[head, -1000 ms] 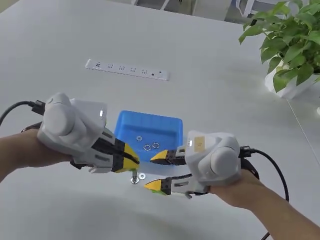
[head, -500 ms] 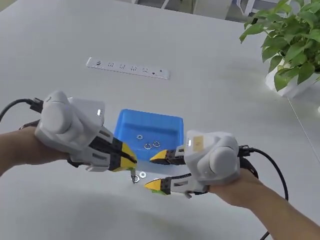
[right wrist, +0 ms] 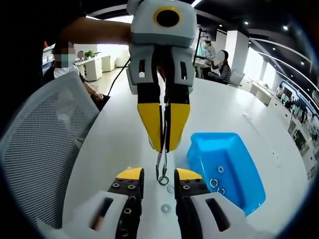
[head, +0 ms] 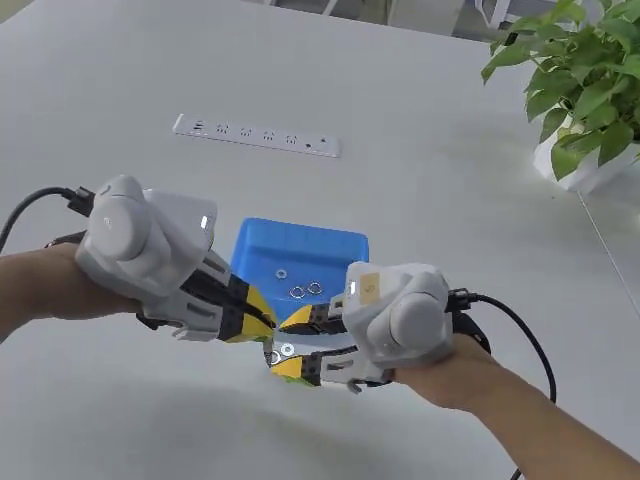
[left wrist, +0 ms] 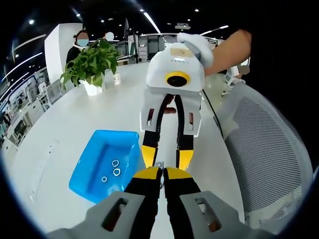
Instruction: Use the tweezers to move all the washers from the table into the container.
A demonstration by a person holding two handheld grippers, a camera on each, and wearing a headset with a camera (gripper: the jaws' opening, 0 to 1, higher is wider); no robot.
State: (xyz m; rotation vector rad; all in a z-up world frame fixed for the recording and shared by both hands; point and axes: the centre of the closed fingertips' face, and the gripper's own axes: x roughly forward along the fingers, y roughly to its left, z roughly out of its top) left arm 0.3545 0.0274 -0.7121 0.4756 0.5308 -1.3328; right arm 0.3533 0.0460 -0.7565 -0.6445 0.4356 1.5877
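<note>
Left gripper [left wrist: 162,173] apparently pinches tweezers [left wrist: 159,165] beside container [left wrist: 89,159].

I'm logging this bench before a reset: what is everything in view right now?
table: one, white, under everything.
container: one, blue, on the table beyond the grippers.
washers in the container: three, silver, on its floor.
washers on the table: at least two, silver, between the right gripper's jaws; one at the tweezers' tips.
tweezers: one, metal, in the left gripper.
power strip: one, white, beyond the container.
potted plant: one, green, white pot, far right.
mesh chair: one, white, beside the table.
left gripper: yellow-tipped, shut on the tweezers.
right gripper: yellow-tipped, open.
</note>
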